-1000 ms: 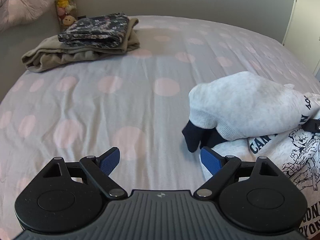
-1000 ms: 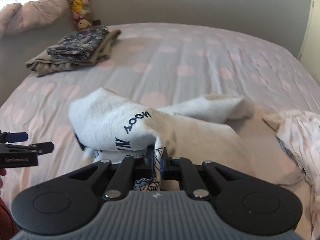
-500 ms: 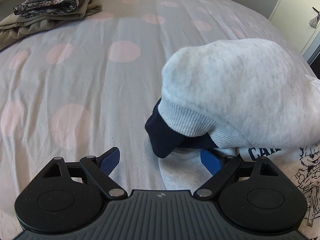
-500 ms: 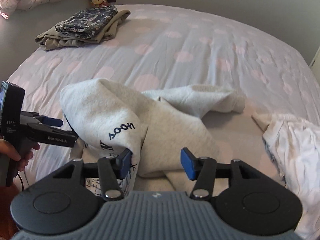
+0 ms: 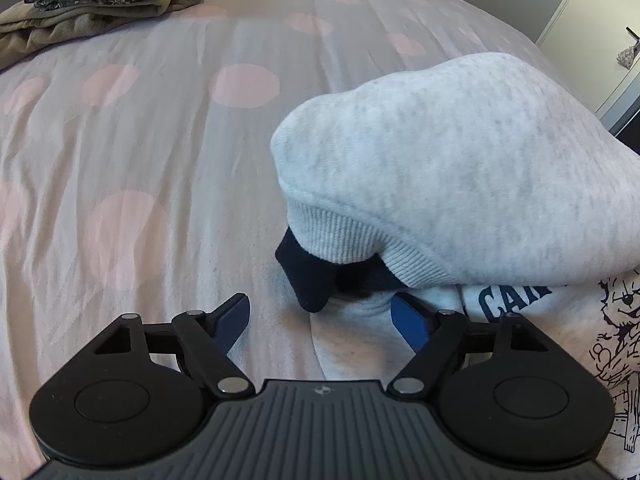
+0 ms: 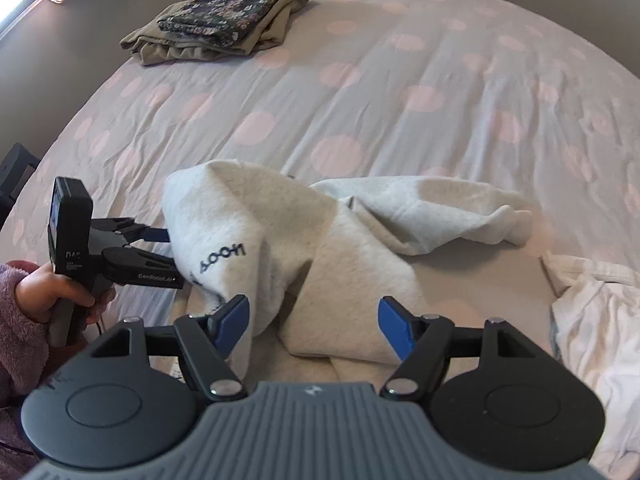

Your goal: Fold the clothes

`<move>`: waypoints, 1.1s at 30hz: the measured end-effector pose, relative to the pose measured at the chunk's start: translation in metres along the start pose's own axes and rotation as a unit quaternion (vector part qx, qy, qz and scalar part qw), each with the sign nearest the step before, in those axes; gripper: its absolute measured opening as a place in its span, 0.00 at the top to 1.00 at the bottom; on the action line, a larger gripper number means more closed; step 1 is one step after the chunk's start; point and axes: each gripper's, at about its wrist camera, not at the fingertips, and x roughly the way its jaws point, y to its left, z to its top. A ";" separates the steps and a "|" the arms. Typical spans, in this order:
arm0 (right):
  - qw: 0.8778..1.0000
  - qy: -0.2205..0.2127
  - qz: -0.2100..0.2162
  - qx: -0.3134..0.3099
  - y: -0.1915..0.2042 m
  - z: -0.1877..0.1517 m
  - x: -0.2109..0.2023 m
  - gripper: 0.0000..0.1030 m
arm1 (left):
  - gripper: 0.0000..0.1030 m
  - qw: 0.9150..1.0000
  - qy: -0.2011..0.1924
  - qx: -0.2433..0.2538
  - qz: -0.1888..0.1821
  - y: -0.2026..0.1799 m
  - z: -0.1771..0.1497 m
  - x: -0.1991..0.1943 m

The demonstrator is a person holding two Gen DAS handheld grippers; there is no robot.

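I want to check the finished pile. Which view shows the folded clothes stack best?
The right wrist view: the whole folded clothes stack lies on the bed, the patterned piece on the olive one. The left wrist view shows it only partly, cut by the frame's top left edge.

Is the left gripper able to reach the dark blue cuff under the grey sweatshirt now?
Probably yes. The left gripper is open, and the dark blue cuff pokes out from the grey sweatshirt just ahead of its fingers, uncovered.

Gray sweatshirt print reads "CA…", upside-down "HOO"; left tool: "GenRobot.AI".
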 end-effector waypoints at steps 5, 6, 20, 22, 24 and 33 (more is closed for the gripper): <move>0.997 -0.040 -0.059 0.018 -0.011 0.013 0.001 0.22 | 0.43 1.000 0.005 -0.012 -0.024 0.002 -0.004 -0.001; 0.997 -0.031 -0.062 0.015 -0.009 0.015 0.016 0.22 | 0.44 1.000 0.004 -0.012 -0.026 0.002 -0.005 -0.002; 0.996 0.076 -0.037 -0.003 0.004 0.009 0.150 0.88 | 0.91 1.000 0.003 0.012 -0.025 -0.014 -0.017 0.009; 0.997 0.060 -0.055 -0.011 0.011 0.006 0.141 0.92 | 0.95 1.000 -0.003 0.008 -0.020 -0.014 -0.018 0.009; 0.996 0.039 -0.074 -0.009 0.016 0.006 0.127 0.93 | 1.00 1.000 -0.018 -0.004 -0.025 -0.012 -0.017 0.005; 0.979 -0.069 -0.192 -0.012 0.048 0.032 0.029 0.97 | 1.00 0.997 -0.072 -0.001 -0.030 -0.004 -0.022 -0.032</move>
